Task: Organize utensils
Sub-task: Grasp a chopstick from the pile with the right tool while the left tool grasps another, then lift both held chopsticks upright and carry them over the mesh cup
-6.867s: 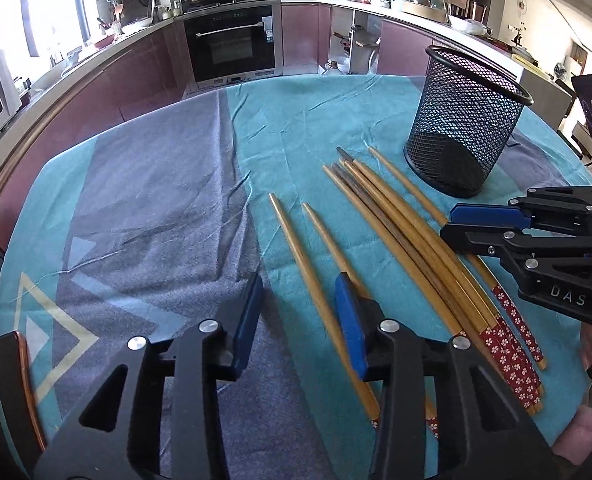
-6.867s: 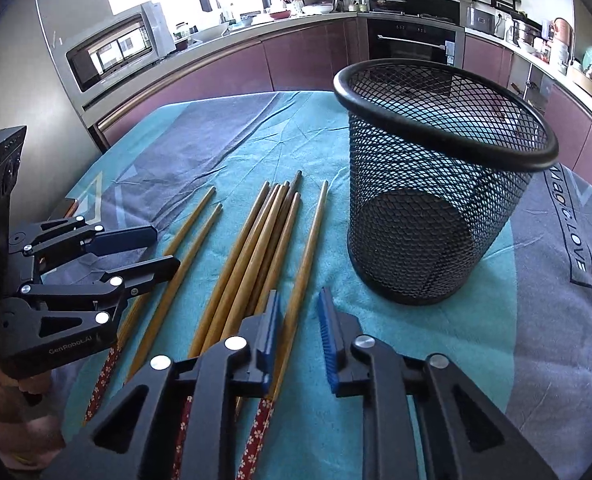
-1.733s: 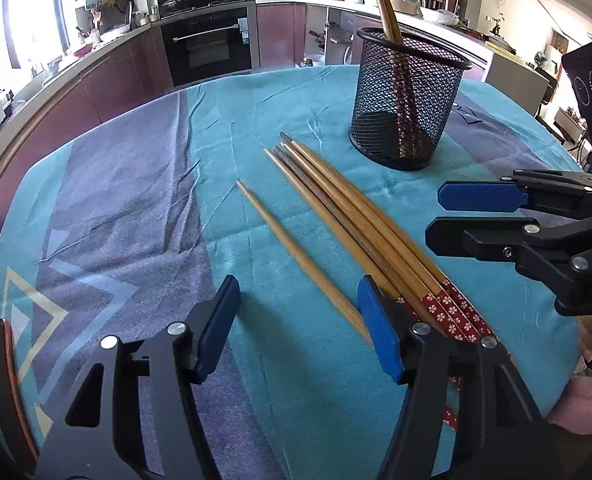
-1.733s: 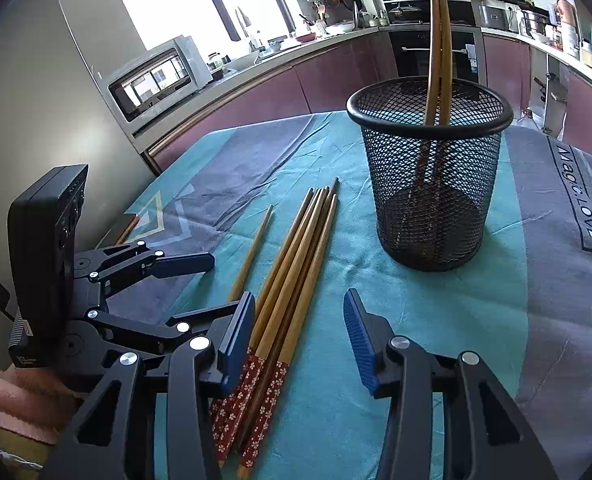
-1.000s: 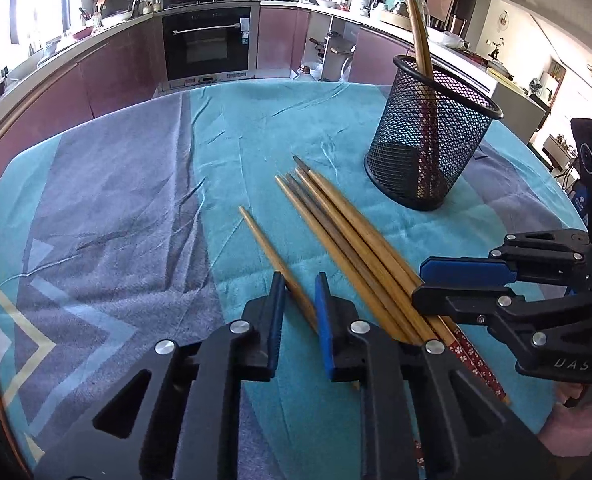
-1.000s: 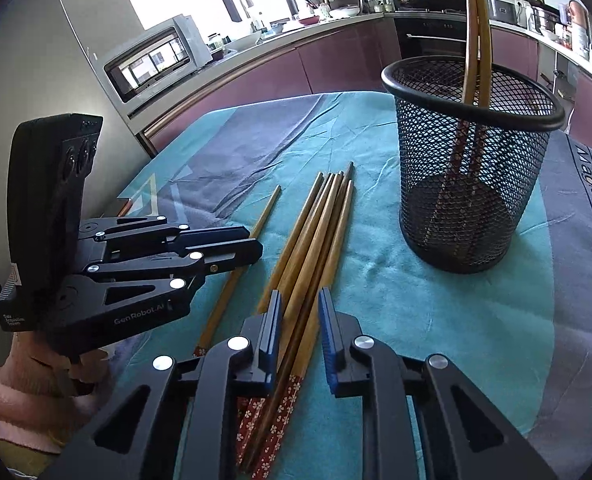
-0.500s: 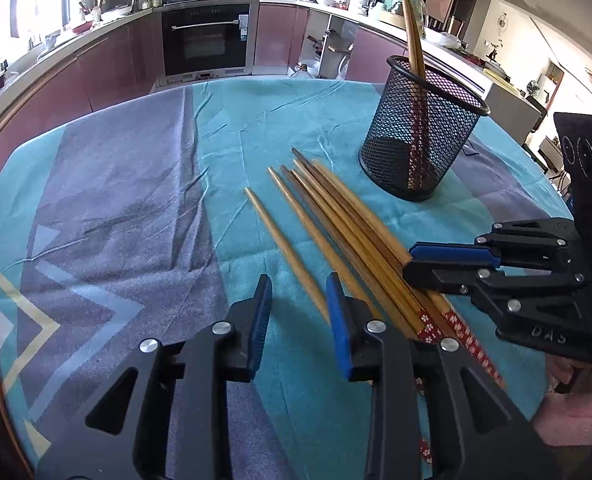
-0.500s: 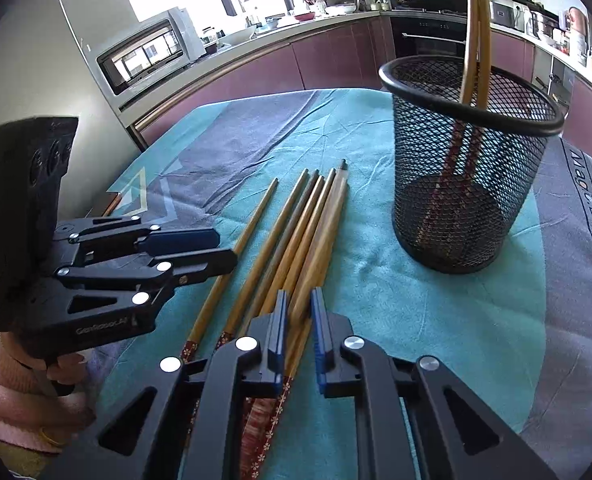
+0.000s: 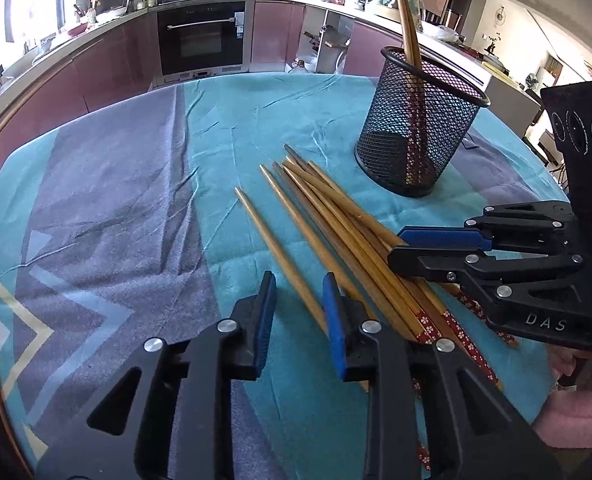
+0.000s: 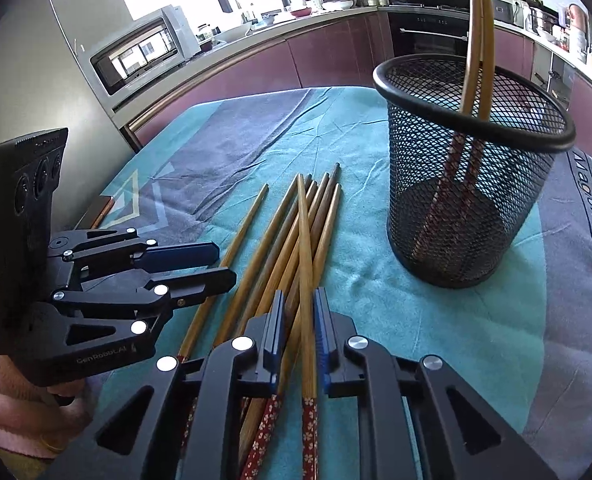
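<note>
Several bamboo chopsticks [image 9: 327, 216] with red flowered ends lie in a bundle on the cloth; they also show in the right wrist view [image 10: 272, 248]. A black mesh cup [image 9: 415, 128] stands behind them with two chopsticks [image 10: 475, 40] upright in it. My right gripper [image 10: 299, 312] is shut on one chopstick [image 10: 304, 248], lifted and crossing over the bundle. My left gripper [image 9: 297, 292] is open, its jaws either side of a single chopstick [image 9: 272, 248] lying left of the bundle.
A teal and grey tablecloth [image 9: 116, 184] covers the round table. Kitchen counters and an oven [image 9: 202, 40] stand behind. A microwave [image 10: 144, 52] sits on the counter at the left. The table's near edge is close to both grippers.
My right gripper has closed on one chopstick and raised it out of the bundle. My left gripper has opened a little around the single chopstick.
</note>
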`<action>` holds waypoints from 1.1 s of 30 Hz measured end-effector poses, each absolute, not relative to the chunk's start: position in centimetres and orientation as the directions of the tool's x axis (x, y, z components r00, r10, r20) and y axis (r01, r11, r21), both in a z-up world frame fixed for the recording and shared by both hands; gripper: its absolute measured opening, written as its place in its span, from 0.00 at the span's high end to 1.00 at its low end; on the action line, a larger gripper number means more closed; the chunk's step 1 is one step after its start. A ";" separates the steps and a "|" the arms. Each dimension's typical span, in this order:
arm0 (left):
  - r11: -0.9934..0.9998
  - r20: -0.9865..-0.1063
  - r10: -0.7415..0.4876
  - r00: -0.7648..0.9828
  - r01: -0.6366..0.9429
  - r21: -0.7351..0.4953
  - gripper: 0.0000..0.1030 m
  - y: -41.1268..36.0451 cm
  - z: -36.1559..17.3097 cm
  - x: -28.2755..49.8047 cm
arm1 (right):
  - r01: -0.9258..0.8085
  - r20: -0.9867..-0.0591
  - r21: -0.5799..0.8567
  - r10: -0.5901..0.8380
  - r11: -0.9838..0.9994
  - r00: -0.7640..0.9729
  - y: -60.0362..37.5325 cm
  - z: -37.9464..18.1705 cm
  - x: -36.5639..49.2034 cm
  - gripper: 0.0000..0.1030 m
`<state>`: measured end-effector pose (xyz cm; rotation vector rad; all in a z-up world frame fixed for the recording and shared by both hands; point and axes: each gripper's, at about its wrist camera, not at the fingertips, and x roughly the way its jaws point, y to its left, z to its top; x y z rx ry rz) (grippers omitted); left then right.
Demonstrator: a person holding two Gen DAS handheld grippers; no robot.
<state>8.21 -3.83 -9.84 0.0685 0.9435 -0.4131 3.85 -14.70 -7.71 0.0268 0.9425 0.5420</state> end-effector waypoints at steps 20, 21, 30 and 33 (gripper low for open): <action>0.922 -0.792 -0.347 0.503 0.337 -0.190 0.92 -3.0 -9.6 8.1 | -0.424 -0.702 0.366 0.545 0.828 0.458 -17.4 -6.8 3.1 0.94; 0.922 -0.790 -0.350 0.504 0.337 -0.194 0.92 -3.0 -9.5 8.0 | -0.431 -0.696 0.368 0.551 0.824 0.461 -17.4 -6.6 2.9 0.94; 0.918 -0.765 -0.371 0.527 0.332 -0.217 0.94 -2.1 -8.4 7.6 | -0.448 -0.658 0.371 0.571 0.813 0.491 -17.7 -5.3 2.3 0.94; 0.918 -0.767 -0.373 0.521 0.330 -0.222 0.99 -2.0 -8.5 7.7 | -0.451 -0.649 0.376 0.577 0.809 0.496 -17.8 -5.0 2.2 0.94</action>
